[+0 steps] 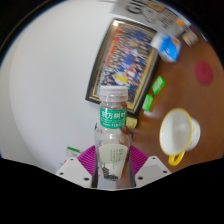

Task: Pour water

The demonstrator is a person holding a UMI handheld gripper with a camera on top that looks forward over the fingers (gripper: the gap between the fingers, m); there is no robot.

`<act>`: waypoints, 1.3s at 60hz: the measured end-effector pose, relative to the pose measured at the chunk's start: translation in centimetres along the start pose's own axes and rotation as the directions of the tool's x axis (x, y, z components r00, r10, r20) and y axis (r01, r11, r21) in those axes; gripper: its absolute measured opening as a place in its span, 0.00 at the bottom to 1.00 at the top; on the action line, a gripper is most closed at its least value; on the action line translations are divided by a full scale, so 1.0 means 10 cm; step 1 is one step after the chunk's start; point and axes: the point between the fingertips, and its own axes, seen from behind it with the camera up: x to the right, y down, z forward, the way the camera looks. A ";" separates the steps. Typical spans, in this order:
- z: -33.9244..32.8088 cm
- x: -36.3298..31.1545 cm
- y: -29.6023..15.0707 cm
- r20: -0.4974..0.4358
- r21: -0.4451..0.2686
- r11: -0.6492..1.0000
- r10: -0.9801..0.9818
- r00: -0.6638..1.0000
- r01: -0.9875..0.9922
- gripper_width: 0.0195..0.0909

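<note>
the tongs (113, 172) are clamped on a clear plastic water bottle (114, 135), both pink pads (88, 160) pressing its lower body. bottle's got a green label with white print, ribbed sides and no cap that i can see on the neck. just past it on the brown surface (192, 100) sits a white cup with a yellow handle (178, 132), then some small green bits (150, 101), and a colourful picture board (128, 58) further back.
</note>
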 end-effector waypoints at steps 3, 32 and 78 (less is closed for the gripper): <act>-0.04 0.02 -0.23 -0.052 0.028 0.978 -0.205 0.977 0.206 0.33; -0.84 1.64 -2.54 -0.590 -0.133 0.424 -0.760 0.272 0.896 0.33; -1.19 2.30 -2.21 -0.599 -0.270 0.514 -0.752 0.276 0.815 0.93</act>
